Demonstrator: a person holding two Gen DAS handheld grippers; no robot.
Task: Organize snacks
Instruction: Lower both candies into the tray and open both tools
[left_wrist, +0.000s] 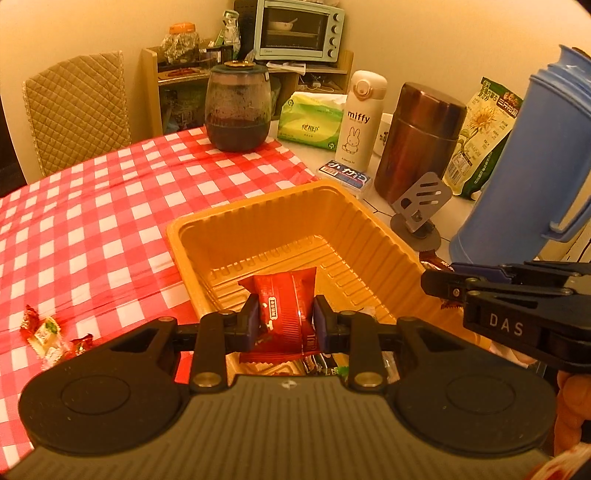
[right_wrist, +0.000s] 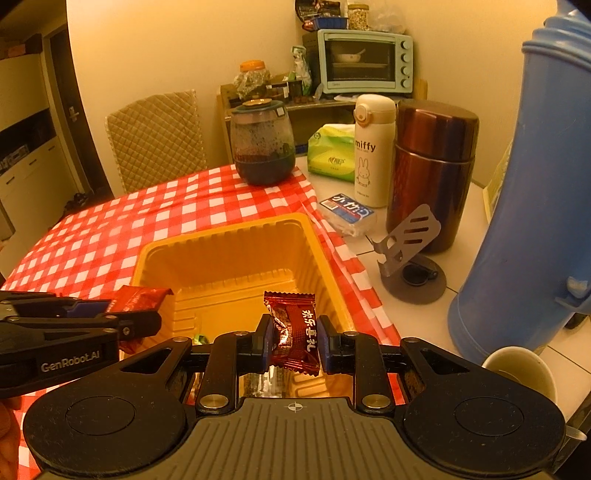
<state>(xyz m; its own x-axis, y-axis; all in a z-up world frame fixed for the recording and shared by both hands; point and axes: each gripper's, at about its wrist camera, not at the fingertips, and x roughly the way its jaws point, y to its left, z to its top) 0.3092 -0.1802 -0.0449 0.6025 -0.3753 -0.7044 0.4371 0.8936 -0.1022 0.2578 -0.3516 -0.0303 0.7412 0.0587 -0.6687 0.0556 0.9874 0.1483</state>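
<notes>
Yellow tray (right_wrist: 236, 236) on the checked cloth; both grippers sit over its near end.

Left gripper (left_wrist: 284, 319): jaws pinching red snack packet (left_wrist: 286, 295).

Right gripper (right_wrist: 293, 338): jaws pinching dark-red candy (right_wrist: 295, 332).

Risk: grippers close tog., could clash on release. Loose candies (left_wrist: 48, 332) left of tray could get missed.

Both wrist cams look fwd and down along own fingers, close over the yellow tray (left_wrist: 295, 206) (right_wrist: 225, 236). Left view sits left of right view; each catches the other gripper at its edge. Shared: tray, checkered tablecloth (left_wrist: 92, 206) (right_wrist: 155, 210), back-wall clutter.
</notes>
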